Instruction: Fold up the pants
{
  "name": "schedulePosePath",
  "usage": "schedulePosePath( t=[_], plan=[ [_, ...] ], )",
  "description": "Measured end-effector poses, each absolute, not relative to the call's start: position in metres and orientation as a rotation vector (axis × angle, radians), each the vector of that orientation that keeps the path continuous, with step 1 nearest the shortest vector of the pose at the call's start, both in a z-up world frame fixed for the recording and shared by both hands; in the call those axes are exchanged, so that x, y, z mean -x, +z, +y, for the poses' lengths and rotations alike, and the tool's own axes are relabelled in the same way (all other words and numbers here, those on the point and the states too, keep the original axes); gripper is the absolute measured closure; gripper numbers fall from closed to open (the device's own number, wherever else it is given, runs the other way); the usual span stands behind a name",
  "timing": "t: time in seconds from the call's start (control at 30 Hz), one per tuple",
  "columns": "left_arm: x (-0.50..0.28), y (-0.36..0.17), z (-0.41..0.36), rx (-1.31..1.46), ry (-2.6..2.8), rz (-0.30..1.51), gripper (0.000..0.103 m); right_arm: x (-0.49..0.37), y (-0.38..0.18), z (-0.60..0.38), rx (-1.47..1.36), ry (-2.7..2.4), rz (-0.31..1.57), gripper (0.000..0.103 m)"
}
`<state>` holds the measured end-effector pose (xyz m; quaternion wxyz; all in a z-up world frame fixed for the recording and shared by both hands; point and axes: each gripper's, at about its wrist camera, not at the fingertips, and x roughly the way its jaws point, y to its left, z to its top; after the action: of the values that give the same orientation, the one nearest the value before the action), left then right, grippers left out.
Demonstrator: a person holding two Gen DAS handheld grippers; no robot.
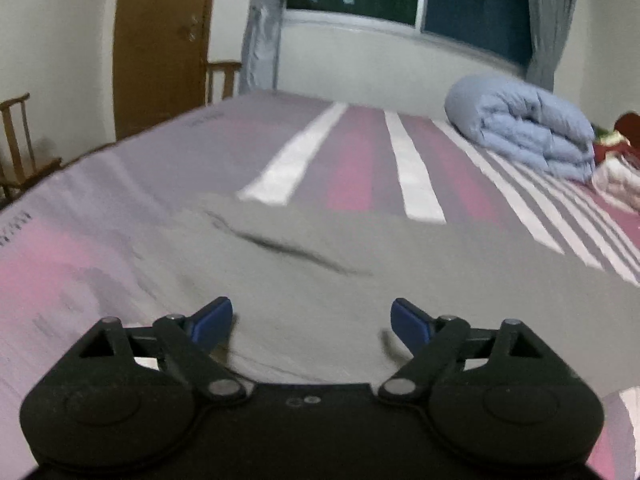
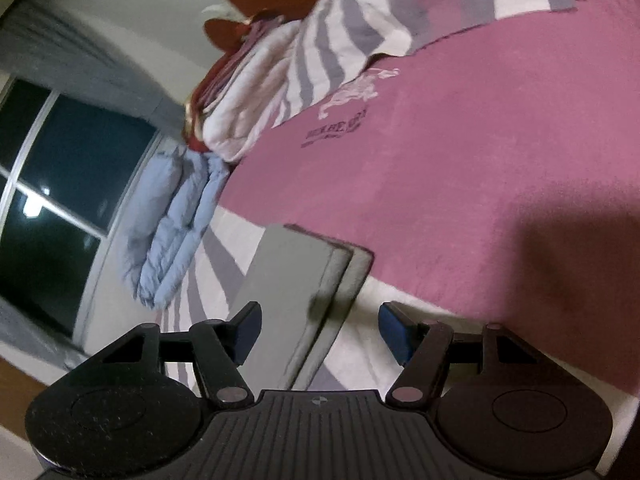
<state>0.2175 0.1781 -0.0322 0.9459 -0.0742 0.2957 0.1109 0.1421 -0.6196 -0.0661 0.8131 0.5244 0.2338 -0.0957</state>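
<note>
Bed (image 1: pixel 120 216) across most of both views, striped pink, grey and white sheet. Blue quilt (image 1: pixel 532 132) rolled at upper right of the left view, at left centre of the right view, beside a white and red bundle (image 2: pixel 244 116). Grey pants (image 1: pixel 320 280) flat on the bed, filling the lower centre of the left view; one dark crease running diagonally across the middle. In the right view, pants as a layered grey slab (image 2: pixel 296 280) in the lower centre, stacked edges toward the pink sheet, so likely folded at least once already.

Left gripper (image 1: pixel 312 320) low over the pants, fingers (image 1: pixel 212 320) wide apart, nothing between them, cloth lying free beneath. Right gripper (image 2: pixel 320 330) tilted, fingers (image 2: pixel 394 330) apart, folded edge in the gap but not pinched.

Risks, as a judgement: both views blurred, so a grab now could take only the top layer and peel the stack open. Crease in the middle could be pressed into the next fold. Pinching too deep could catch the sheet with the cloth and drag it. Uneven lift between the two hands would skew the edges.
</note>
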Motion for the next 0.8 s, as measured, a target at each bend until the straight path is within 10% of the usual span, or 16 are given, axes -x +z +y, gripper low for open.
schedulePosePath(
  t=[0.5,0.6,0.8],
  plan=[
    [-0.219,-0.067,0.167,0.139,0.254,0.654,0.008,-0.175,-0.078,-0.636,-1.215,-0.194,0.655,0.055],
    [-0.221,-0.066,0.166,0.137,0.254,0.656,0.007,-0.191,-0.081,-0.637,-1.113,-0.178,0.705,0.086],
    [-0.221,-0.067,0.166,0.136,0.256,0.650,0.008,-0.179,-0.087,-0.632,-1.083,-0.123,0.656,0.086]
  ],
)
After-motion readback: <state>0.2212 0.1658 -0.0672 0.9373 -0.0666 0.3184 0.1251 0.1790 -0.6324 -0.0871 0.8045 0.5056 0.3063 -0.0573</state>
